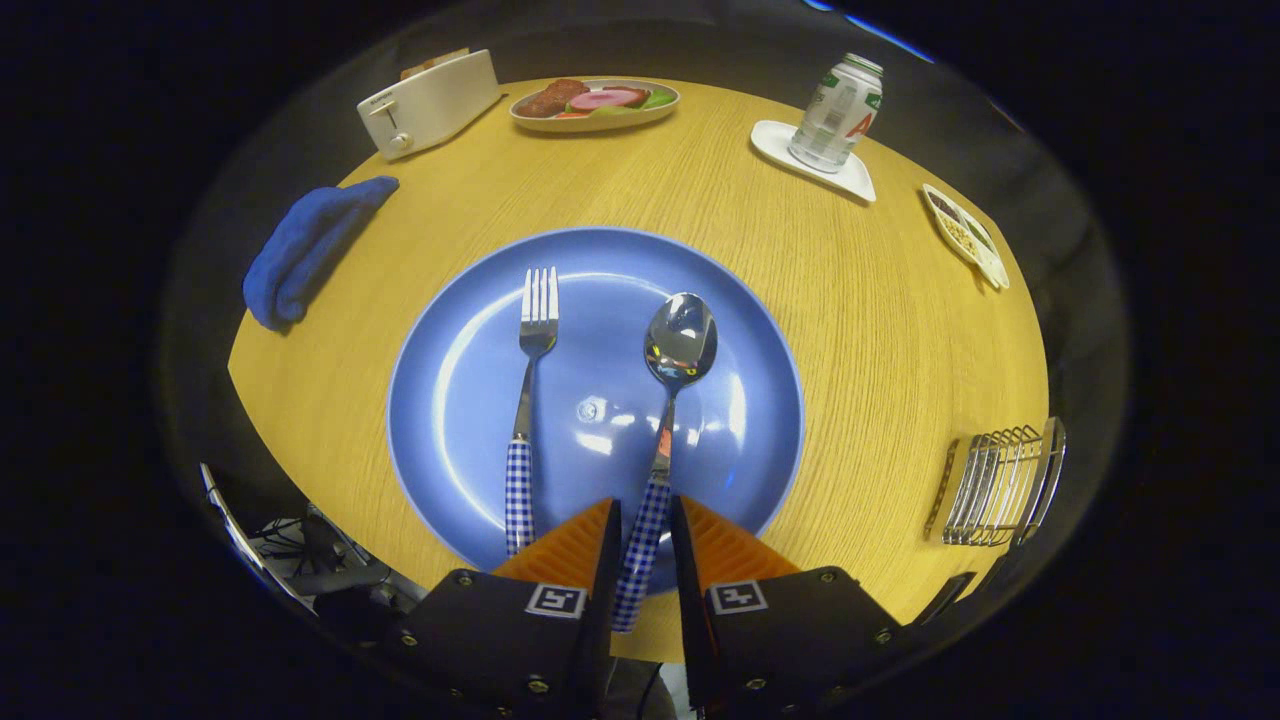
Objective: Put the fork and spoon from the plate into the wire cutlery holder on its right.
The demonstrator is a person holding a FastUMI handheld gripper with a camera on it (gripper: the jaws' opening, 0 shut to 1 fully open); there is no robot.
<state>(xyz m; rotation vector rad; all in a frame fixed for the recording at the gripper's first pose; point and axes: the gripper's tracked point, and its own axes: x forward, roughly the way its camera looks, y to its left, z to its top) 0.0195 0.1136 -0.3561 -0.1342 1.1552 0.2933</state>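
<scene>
A blue plate (450, 400) lies on the round wooden table just ahead of my fingers. On it a fork (527, 400) and a spoon (672, 375) lie side by side, both with blue-checked handles pointing toward me. My gripper (645, 515) straddles the spoon's handle at the plate's near rim. The handle runs between the two fingers with a thin gap on each side, so the gripper is narrowly open around it. The fork's handle ends just left of the left finger. The wire cutlery holder (995, 485) stands on the table to the right of the plate, near the table edge.
Beyond the plate stand a white toaster (430, 100), a dish of food (595, 102) and a can (835, 112) on a white coaster. A folded blue cloth (305, 250) lies to the left, and a small divided dish (965, 235) sits at the far right edge.
</scene>
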